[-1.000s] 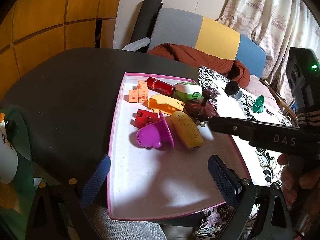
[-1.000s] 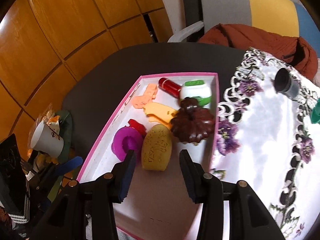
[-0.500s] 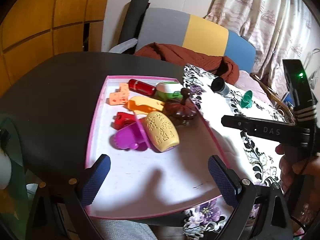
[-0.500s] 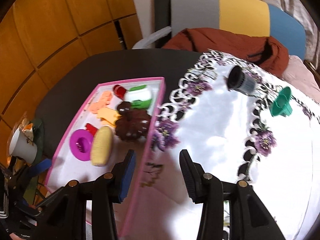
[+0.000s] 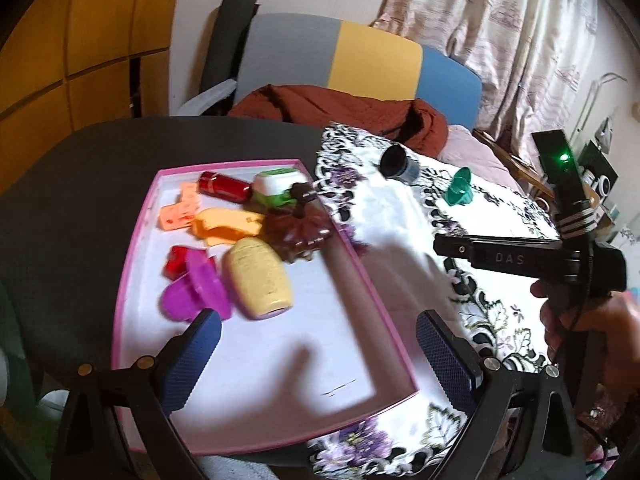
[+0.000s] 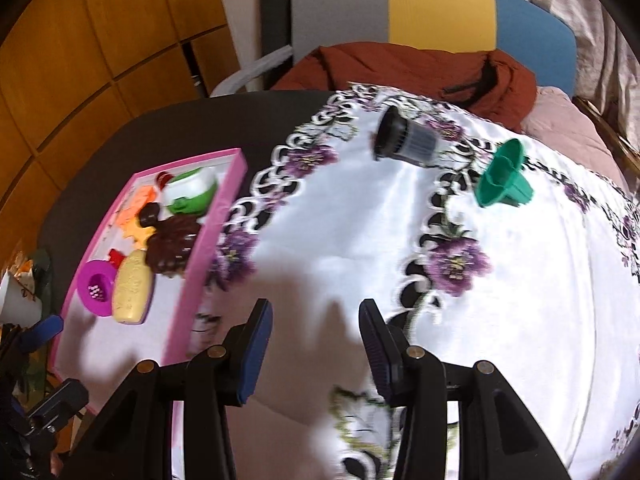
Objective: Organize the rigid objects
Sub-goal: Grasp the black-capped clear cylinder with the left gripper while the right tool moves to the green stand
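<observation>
A pink-rimmed white tray [image 5: 320,320] holds a yellow bottle [image 5: 258,276], a magenta cup [image 5: 192,292], a brown lid-like piece [image 5: 298,228], a red bottle [image 5: 224,186], a green and white jar [image 5: 278,186] and orange pieces [image 5: 182,210]. My left gripper [image 5: 320,356] hovers open over the tray's near half, empty. In the right wrist view, my right gripper [image 6: 316,344] is open and empty above the white embroidered cloth [image 6: 360,240], to the right of the tray [image 6: 210,240]. A dark cup [image 6: 408,140] on its side and a green funnel-shaped piece [image 6: 504,180] lie farther back on the cloth.
The tray and the cloth rest on a dark round table [image 5: 72,200]. Behind the table stands a grey, yellow and blue chair [image 6: 400,12] with a rust-coloured cloth [image 6: 400,68] on it. A paper cup [image 6: 16,300] sits off the table's left edge. A hand [image 5: 580,320] holds the right gripper's handle.
My right gripper has swung from above the tray's toys to the right, over the embroidered cloth. The left gripper has shifted right and slightly back over the tray. No object has moved.
</observation>
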Tool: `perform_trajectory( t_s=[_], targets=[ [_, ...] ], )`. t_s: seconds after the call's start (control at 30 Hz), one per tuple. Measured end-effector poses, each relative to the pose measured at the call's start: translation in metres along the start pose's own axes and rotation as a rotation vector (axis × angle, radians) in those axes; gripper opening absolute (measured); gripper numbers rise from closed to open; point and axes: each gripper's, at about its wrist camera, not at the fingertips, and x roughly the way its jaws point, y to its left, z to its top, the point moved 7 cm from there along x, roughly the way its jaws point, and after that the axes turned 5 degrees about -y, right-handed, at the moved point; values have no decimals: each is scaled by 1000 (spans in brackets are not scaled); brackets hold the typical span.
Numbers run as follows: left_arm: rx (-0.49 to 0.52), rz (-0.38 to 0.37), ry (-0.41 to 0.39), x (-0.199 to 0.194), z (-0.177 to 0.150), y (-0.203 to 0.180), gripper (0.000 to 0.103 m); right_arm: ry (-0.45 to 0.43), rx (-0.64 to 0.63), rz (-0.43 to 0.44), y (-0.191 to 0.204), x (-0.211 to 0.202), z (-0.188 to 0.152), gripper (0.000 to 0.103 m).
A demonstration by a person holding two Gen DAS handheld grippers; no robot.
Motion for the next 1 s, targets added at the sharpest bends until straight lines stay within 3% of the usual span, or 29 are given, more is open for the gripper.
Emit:
perform_trajectory(
  t_s=[0.33, 0.57, 0.8, 1.0],
  targets=[
    [36, -39, 7, 17, 28, -42, 101, 35, 163, -143, -97, 13, 12, 46],
    [81, -41, -6, 43, 66, -76, 103, -37, 312, -230, -164, 12, 20, 46],
    [134, -2, 19, 109, 117, -109, 103, -38, 424, -185, -181, 4, 15, 46],
    [203, 93, 40, 179, 148, -126, 103, -33, 475, -173, -189, 6, 16, 46]
  ],
)
